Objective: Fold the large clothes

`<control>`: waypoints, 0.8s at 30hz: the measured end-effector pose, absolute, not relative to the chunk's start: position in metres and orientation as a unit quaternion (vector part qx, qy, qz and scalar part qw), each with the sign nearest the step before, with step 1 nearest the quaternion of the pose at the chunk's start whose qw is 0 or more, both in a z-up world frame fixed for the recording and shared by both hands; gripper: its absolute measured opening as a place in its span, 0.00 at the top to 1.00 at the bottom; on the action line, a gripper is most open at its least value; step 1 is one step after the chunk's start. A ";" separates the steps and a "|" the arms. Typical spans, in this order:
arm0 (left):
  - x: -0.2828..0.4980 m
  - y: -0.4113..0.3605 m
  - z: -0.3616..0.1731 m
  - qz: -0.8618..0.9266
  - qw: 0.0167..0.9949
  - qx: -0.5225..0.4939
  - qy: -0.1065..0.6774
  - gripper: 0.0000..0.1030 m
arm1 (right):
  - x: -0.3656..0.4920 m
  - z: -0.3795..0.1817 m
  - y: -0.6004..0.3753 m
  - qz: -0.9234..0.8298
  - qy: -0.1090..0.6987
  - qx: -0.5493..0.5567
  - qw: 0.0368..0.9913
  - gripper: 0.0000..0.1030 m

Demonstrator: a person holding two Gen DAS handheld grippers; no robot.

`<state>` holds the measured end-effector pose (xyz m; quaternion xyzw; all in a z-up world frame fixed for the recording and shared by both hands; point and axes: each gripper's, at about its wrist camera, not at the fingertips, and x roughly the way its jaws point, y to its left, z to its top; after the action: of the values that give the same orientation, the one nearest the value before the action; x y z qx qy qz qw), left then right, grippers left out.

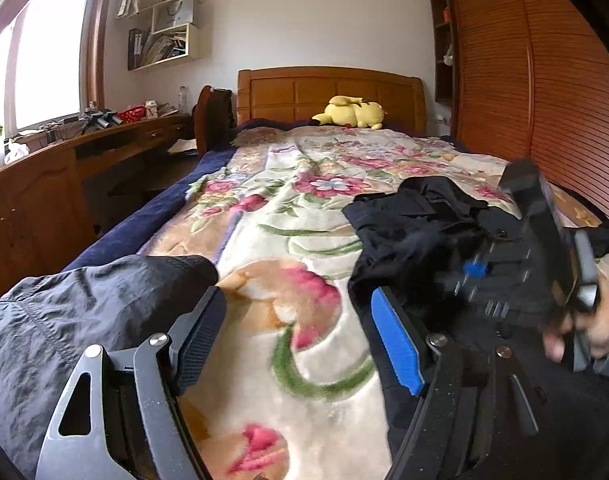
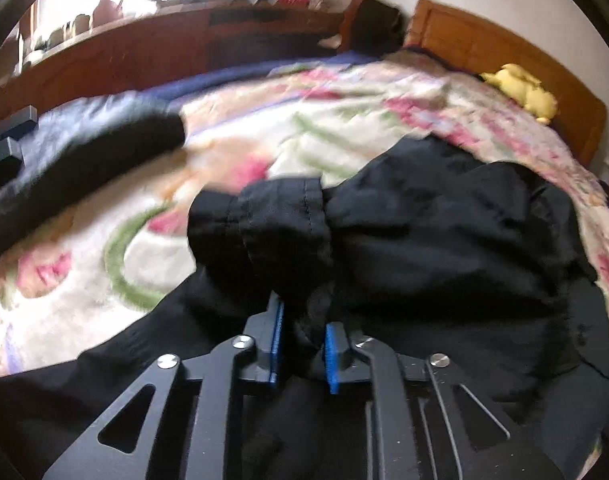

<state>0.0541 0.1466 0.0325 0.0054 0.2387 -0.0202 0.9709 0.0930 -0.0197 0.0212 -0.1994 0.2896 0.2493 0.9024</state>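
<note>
A large black garment lies on the floral blanket (image 1: 304, 208). One sleeve (image 1: 84, 320) stretches out to the left, and the bunched body (image 1: 416, 220) sits to the right. My left gripper (image 1: 296, 308) stands open over the blanket. Its left finger (image 1: 200, 328) rests against the sleeve's cuff, and nothing is between its pads. In the right wrist view, my right gripper (image 2: 304, 332) is shut on a fold of the black garment (image 2: 424, 240), with cloth pinched between the blue pads (image 2: 330, 344). The sleeve (image 2: 104, 160) trails off to the left. A person's hand (image 1: 596, 328) holds the blurred right gripper (image 1: 544, 240).
A yellow plush toy (image 1: 352, 112) lies by the wooden headboard (image 1: 328, 92). Along the bed's left side runs a cluttered wooden desk (image 1: 104, 140), below a window. A slatted wooden wardrobe (image 1: 524, 80) stands on the right. Bare blanket stretches between the garment and the headboard.
</note>
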 end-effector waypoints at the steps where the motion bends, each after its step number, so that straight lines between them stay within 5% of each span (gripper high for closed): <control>1: 0.054 0.144 0.033 -0.025 0.970 0.006 0.240 0.26 | 0.091 0.031 -0.030 0.244 0.278 -0.191 0.909 0.86; 7: 0.054 0.115 0.036 -0.050 0.971 0.025 0.234 0.26 | 0.090 0.081 -0.102 0.182 0.226 -0.169 0.942 0.86; 17: 0.051 0.075 0.039 -0.078 0.968 0.053 0.233 0.26 | 0.106 0.098 -0.224 0.047 0.252 -0.113 0.960 0.85; 20: 0.052 0.068 0.037 -0.084 0.966 0.059 0.237 0.26 | 0.103 0.092 -0.247 0.030 0.258 -0.073 0.963 0.77; 22: 0.051 0.066 0.037 -0.085 0.966 0.062 0.237 0.26 | 0.095 0.084 -0.259 0.019 0.264 -0.065 0.962 0.57; 24: 0.051 0.064 0.037 -0.087 0.966 0.063 0.237 0.26 | 0.086 0.078 -0.266 0.012 0.269 -0.054 0.961 0.48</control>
<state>0.0508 0.0643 0.0374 0.0630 0.2369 -0.0871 0.9656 0.0861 -0.2665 0.0777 -0.0540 0.2693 0.0122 0.9615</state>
